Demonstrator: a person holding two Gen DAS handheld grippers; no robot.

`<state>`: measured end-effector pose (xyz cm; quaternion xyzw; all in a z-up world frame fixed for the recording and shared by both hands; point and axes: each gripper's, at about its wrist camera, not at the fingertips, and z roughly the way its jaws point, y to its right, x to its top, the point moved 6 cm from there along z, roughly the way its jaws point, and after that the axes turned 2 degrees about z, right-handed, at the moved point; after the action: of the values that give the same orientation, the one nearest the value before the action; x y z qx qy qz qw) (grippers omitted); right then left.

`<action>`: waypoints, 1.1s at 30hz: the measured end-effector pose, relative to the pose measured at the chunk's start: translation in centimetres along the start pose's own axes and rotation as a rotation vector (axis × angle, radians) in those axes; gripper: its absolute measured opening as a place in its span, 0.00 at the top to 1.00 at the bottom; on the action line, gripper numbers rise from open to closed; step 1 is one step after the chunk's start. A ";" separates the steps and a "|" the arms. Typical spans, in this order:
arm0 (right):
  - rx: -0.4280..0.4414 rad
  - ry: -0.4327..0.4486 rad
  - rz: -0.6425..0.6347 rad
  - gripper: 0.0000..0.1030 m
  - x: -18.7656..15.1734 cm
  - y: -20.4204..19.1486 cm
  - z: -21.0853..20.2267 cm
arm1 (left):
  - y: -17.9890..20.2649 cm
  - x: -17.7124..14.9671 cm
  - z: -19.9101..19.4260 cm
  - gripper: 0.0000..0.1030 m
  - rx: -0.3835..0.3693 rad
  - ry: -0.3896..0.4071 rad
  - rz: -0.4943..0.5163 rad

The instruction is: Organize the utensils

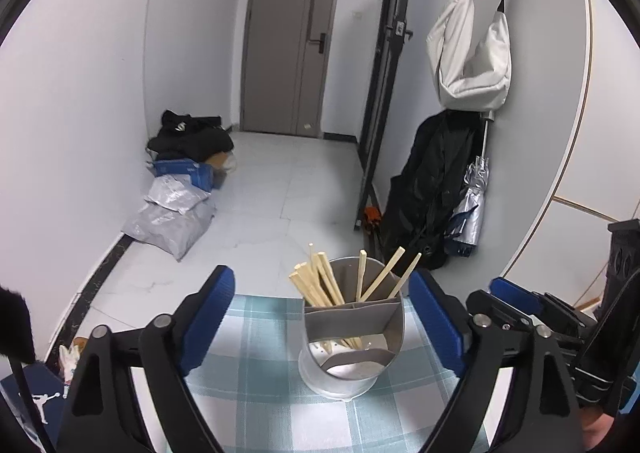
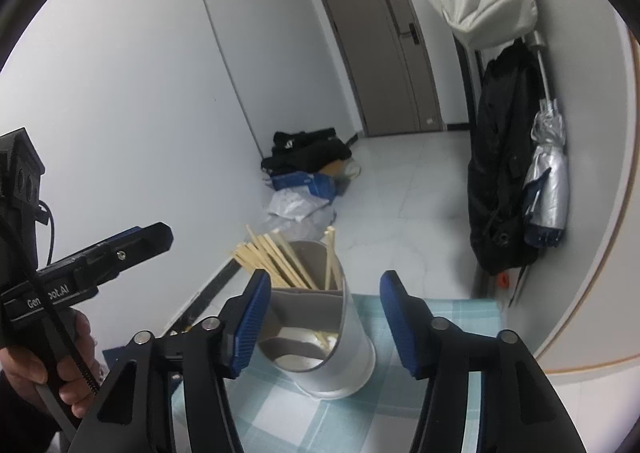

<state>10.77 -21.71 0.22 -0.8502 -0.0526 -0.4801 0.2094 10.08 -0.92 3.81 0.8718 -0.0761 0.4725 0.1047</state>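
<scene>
A grey round utensil holder [image 1: 352, 369] with inner dividers stands on a teal checked tablecloth [image 1: 256, 353]. Several wooden chopsticks [image 1: 316, 281] lean in its far compartments; the near compartments look empty. My left gripper [image 1: 322, 275] is open, its blue pads [image 1: 208, 317] wide apart on either side of the holder and clear of it. In the right wrist view the same holder [image 2: 344, 357] and chopsticks [image 2: 272, 257] sit just ahead of my right gripper [image 2: 326, 281], which is open, with nothing pressed between its blue pads [image 2: 248, 325].
The table ends just beyond the holder, with white tiled floor [image 1: 280, 189] below. Bags and parcels [image 1: 176, 209] lie by the left wall. A black coat [image 1: 432, 189] and a folded umbrella [image 1: 472, 201] hang at the right. A hand [image 2: 76, 357] holds the left gripper's handle.
</scene>
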 end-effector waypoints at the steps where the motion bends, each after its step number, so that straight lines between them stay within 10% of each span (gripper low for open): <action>1: -0.005 0.006 -0.002 0.39 -0.1 -0.2 -0.3 | -0.1 -0.1 -0.5 0.10 0.014 0.013 -0.003; 33: -0.102 0.179 -0.145 0.00 -5.2 -4.5 -9.0 | -1.7 -5.4 -6.8 0.01 0.137 0.179 -0.048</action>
<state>-0.41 -20.73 1.30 -0.8074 -0.0703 -0.5701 0.1344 2.06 2.68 2.76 0.8328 -0.0133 0.5499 0.0625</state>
